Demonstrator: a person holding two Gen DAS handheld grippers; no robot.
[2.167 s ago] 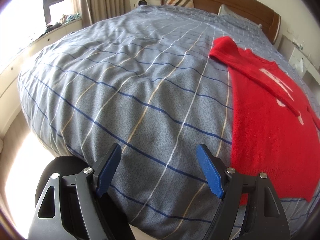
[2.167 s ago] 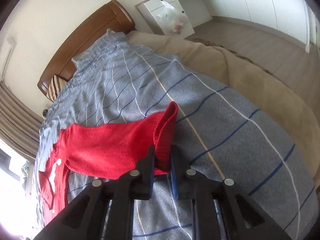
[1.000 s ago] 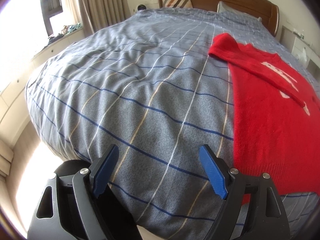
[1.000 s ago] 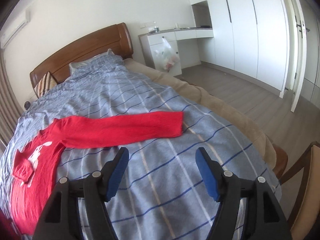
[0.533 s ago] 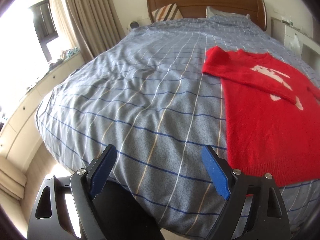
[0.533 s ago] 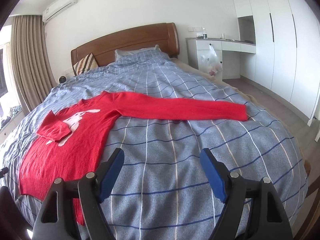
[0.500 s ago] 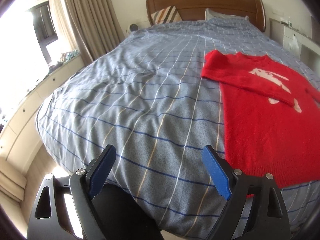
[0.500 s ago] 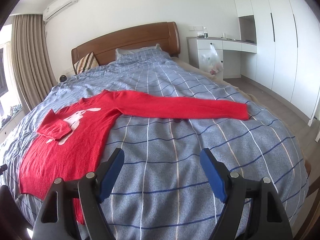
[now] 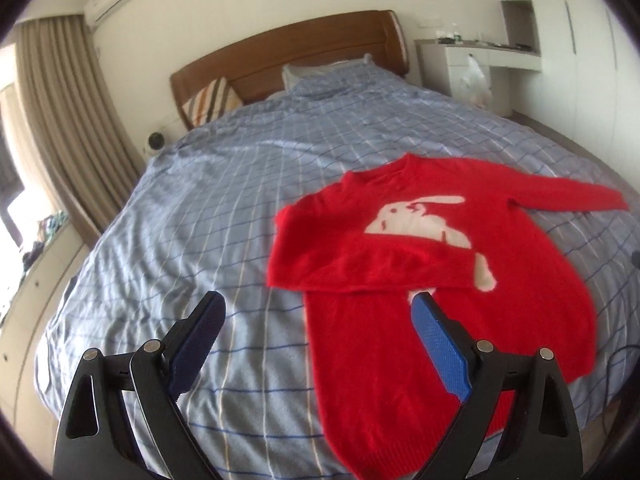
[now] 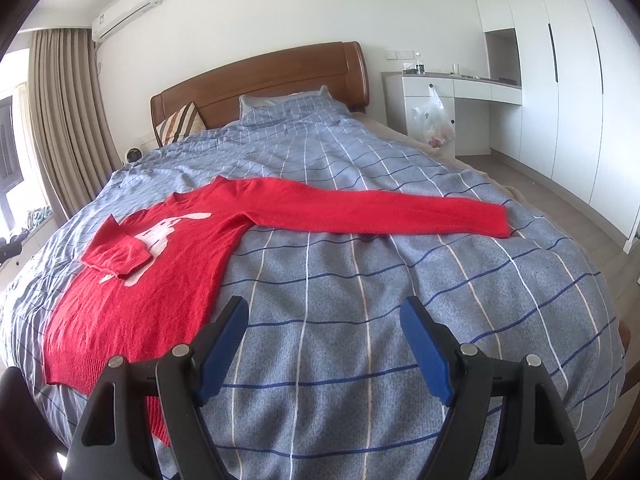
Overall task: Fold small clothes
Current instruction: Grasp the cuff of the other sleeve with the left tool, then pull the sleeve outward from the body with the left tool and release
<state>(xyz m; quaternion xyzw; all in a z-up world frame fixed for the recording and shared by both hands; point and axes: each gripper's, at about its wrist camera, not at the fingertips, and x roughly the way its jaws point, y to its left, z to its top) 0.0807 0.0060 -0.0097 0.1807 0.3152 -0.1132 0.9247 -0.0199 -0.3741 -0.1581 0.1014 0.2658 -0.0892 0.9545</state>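
A red sweater with a white rabbit print lies flat on the bed. Its left sleeve is folded across the chest. Its right sleeve stretches straight out over the cover. The sweater also shows in the right wrist view. My left gripper is open and empty above the sweater's lower left edge. My right gripper is open and empty above the bare cover, short of the stretched sleeve.
The bed has a blue-grey checked cover, a wooden headboard and a striped pillow. Curtains hang on the left. A white desk with a plastic bag and wardrobes stand on the right.
My left gripper has swung right and up, so the sweater now lies straight ahead. My right gripper has barely moved since half a second ago; it let go of the sleeve cuff earlier.
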